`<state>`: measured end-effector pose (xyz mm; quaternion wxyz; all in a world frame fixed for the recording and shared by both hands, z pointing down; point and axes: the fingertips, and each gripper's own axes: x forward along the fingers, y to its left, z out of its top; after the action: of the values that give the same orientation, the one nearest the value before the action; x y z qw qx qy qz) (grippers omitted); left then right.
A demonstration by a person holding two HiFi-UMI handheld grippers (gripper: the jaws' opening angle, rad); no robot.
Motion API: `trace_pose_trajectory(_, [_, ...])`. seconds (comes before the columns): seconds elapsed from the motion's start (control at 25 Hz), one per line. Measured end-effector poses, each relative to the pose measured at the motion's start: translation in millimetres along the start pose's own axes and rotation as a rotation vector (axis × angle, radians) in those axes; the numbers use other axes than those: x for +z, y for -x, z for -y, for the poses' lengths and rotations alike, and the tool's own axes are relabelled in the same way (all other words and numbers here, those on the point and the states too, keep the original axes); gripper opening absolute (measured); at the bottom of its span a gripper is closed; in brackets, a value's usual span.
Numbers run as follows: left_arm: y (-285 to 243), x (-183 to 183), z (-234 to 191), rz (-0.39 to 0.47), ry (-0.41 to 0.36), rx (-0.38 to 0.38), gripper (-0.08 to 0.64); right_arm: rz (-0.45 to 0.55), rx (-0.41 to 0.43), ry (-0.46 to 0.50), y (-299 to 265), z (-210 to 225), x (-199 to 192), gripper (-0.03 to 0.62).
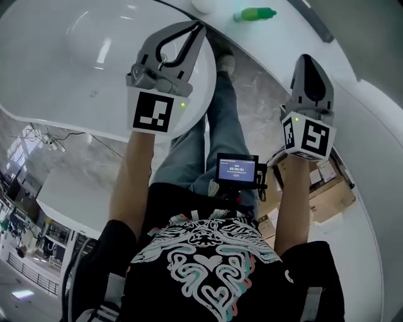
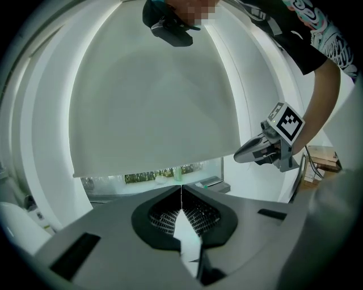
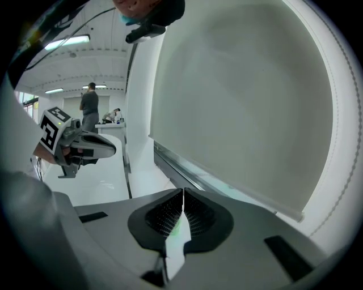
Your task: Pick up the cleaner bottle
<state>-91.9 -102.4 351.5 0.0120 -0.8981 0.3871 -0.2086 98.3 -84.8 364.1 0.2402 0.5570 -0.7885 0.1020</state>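
The cleaner bottle (image 1: 254,14) is green and lies on its side on the white counter (image 1: 352,56) at the top of the head view, beyond both grippers. In the left gripper view the bottle (image 2: 178,173) is a small green shape far ahead, under the blind. My left gripper (image 1: 200,26) is held over the white round table, jaws shut with nothing between them (image 2: 181,190). My right gripper (image 1: 306,58) is to the right of the bottle and nearer to me, its jaws also shut and empty (image 3: 182,195). Each gripper shows in the other's view: the right gripper (image 2: 266,148) and the left gripper (image 3: 79,144).
A white round table (image 1: 56,75) is under my left arm. A white round object (image 1: 203,5) stands left of the bottle. Cardboard boxes (image 1: 327,195) sit on the floor at the right. A white roller blind (image 2: 153,102) hangs ahead. A person (image 3: 89,107) stands in the background.
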Motion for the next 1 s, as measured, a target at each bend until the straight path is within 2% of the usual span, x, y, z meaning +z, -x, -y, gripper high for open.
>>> trace_pose_trajectory(0.44, [-10.9, -55.5, 27.1, -0.042, 0.007, -0.089, 0.018, -0.026, 0.020, 0.033, -26.7, -19.9, -40.3, 0.029])
trace_pose_trajectory(0.64, [-23.8, -78.6, 37.7, -0.026, 0.086, -0.080, 0.018, -0.065, 0.054, 0.041, -40.4, -24.3, -66.0, 0.029])
trace_pose_trajectory(1.0, [-47.5, -109.0, 56.8, -0.063, 0.081, -0.122, 0.018, -0.082, 0.077, 0.035, -64.5, -23.8, -94.2, 0.029])
